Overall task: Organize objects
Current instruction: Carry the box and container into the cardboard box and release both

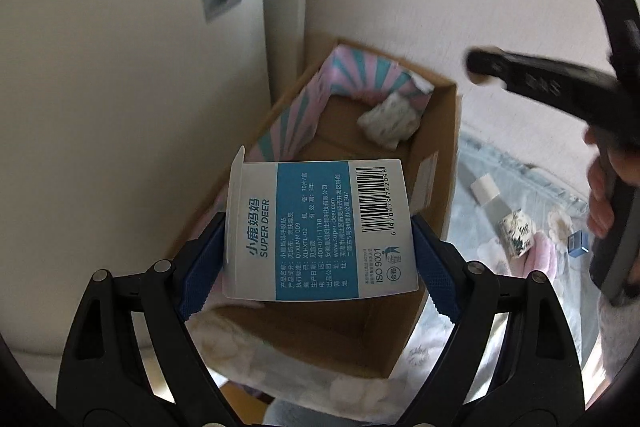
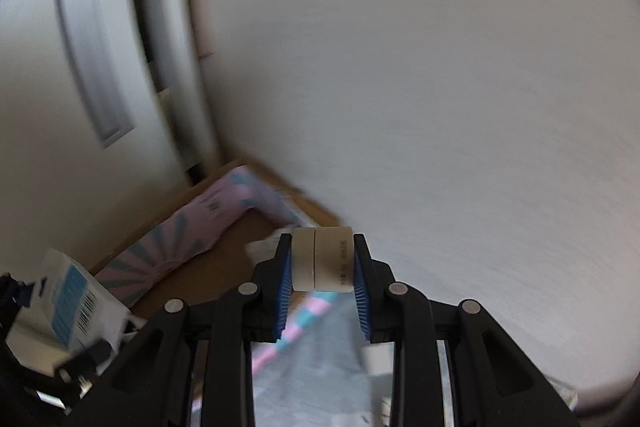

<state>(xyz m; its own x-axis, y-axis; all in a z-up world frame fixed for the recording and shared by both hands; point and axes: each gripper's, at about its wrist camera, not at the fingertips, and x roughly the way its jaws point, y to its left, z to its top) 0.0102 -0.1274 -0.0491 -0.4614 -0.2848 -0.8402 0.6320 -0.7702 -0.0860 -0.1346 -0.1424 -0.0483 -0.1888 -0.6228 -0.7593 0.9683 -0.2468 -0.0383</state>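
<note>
We found the left tool (image 1: 318, 227) clamped on a white-and-blue carton (image 1: 320, 227), pads against its two side edges, barcode face up. It hung over the open cardboard box (image 1: 434, 163) that stood in the corner where wall met cabinet. Inside the box lay a pink-and-teal striped pack (image 1: 304, 107) along the far wall and a small crumpled printed packet (image 1: 390, 121).

The right tool (image 2: 323, 259) was closed on a small pale cylindrical piece (image 2: 323, 259), held across its flat ends, near the box's rim.

We judged the carton light and thin-walled: its sides would likely dent under a hard squeeze, so the folded edges are the safest hold. The cylinder looked stiff and smooth; gripped on its ends it could slip if tilted. A few other small items (image 1: 516, 233) lay on patterned fabric beside the box.
</note>
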